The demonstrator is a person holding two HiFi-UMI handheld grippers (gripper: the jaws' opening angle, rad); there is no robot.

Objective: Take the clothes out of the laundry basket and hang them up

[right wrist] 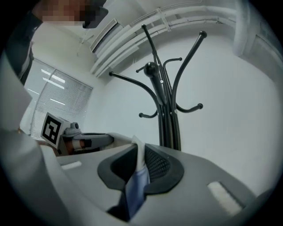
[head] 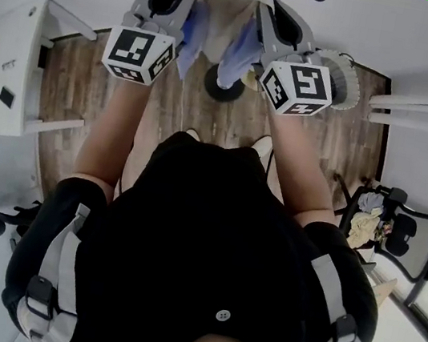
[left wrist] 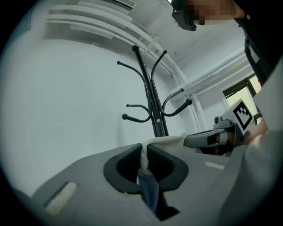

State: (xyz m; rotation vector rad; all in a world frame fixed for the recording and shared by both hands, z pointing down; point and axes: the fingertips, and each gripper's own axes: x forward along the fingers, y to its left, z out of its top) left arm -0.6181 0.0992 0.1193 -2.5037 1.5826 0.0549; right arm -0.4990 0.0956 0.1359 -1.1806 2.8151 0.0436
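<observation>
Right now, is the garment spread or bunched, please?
Spread: the garment stretches between the left gripper and right gripper, each shut on an edge.

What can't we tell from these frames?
Type of garment: head view shows only a bunched strip; in gripper views jaws cover all but pinched edges.
Contents of laundry basket: head view, right gripper blocks it.
Hooks of coat rack: head view, top edge cuts them.
</observation>
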